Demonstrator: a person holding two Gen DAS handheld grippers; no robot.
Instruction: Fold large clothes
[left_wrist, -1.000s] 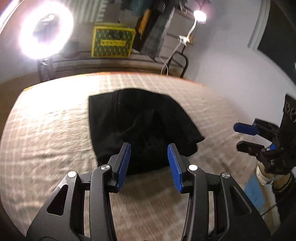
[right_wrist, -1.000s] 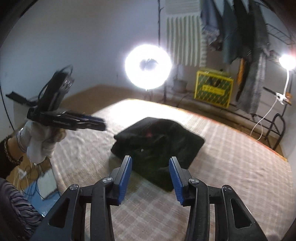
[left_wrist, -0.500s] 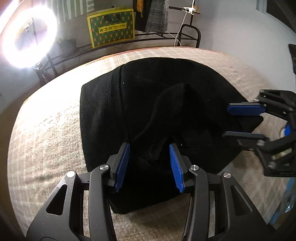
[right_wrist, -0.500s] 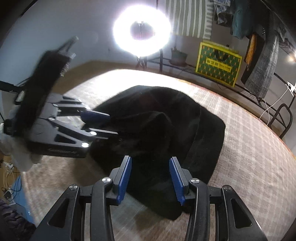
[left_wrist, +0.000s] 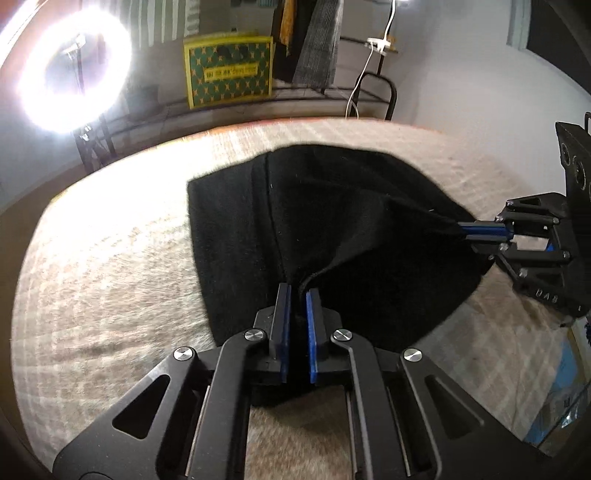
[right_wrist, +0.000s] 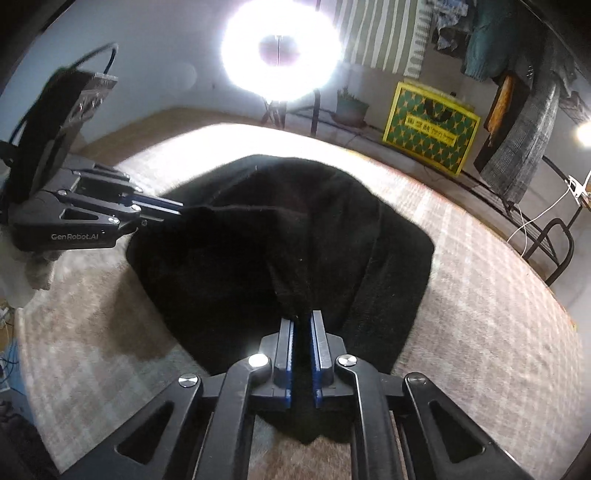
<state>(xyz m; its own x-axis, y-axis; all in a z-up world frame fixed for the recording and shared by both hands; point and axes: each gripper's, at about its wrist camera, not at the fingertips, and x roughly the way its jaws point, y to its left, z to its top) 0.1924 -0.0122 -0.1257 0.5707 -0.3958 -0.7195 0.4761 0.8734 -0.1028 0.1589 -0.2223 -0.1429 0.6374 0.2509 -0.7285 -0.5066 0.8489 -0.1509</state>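
A black garment (left_wrist: 332, 229) lies partly folded on the beige checked bed cover (left_wrist: 110, 266); it also shows in the right wrist view (right_wrist: 277, 240). My left gripper (left_wrist: 298, 291) is shut on a fold of its near edge and holds it a little raised. It appears in the right wrist view (right_wrist: 173, 206) at the left, pinching the cloth. My right gripper (right_wrist: 303, 317) is shut on another part of the near edge. It appears in the left wrist view (left_wrist: 465, 230) at the right. The cloth is stretched between the two grippers.
A ring light (left_wrist: 70, 70) glares at the back left, seen also in the right wrist view (right_wrist: 280, 48). A yellow-green box (left_wrist: 229, 74) and a rack with hanging clothes (right_wrist: 524, 122) stand behind the bed. The bed's far edge (left_wrist: 332, 123) runs below them.
Both grippers were open above the garment; they have come down, shut on its near edge and lifted it slightly, drawing the cloth taut between them.
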